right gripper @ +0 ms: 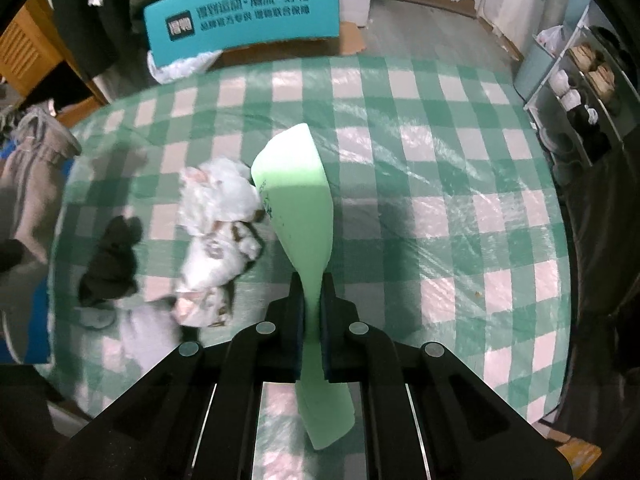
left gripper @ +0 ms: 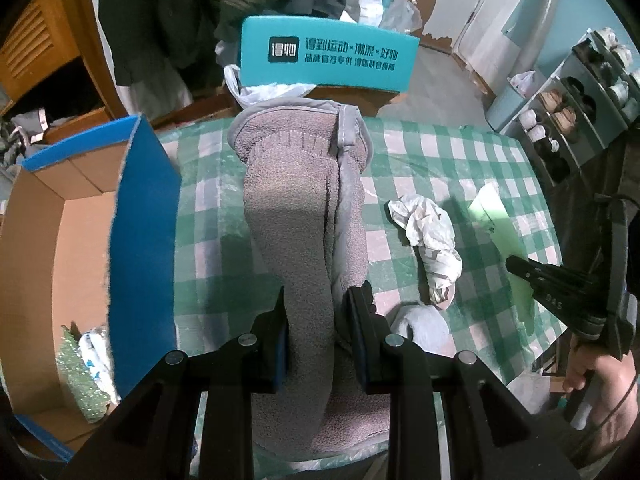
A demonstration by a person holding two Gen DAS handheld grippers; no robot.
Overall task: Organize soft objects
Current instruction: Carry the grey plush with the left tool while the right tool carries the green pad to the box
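My left gripper (left gripper: 316,300) is shut on a grey-brown fleece mitt (left gripper: 300,184) and holds it above the checkered table, just right of the open cardboard box (left gripper: 60,248). My right gripper (right gripper: 314,284) is shut on a light green foam piece (right gripper: 296,196), squeezed thin between the pads; it also shows in the left wrist view (left gripper: 500,220). A crumpled white cloth (left gripper: 430,236) lies on the table between the two grippers and shows in the right wrist view (right gripper: 216,216). A pale grey soft item (left gripper: 424,324) lies beside it. The mitt shows at the left edge of the right wrist view (right gripper: 36,176).
The box has blue outer walls (left gripper: 144,216) and holds a green sparkly item (left gripper: 80,376) and a patterned cloth (left gripper: 96,352). A teal chair back (left gripper: 328,54) stands behind the table (left gripper: 460,160). A shoe rack (left gripper: 572,112) stands at the right. A dark shadow patch (right gripper: 108,264) falls on the cloth.
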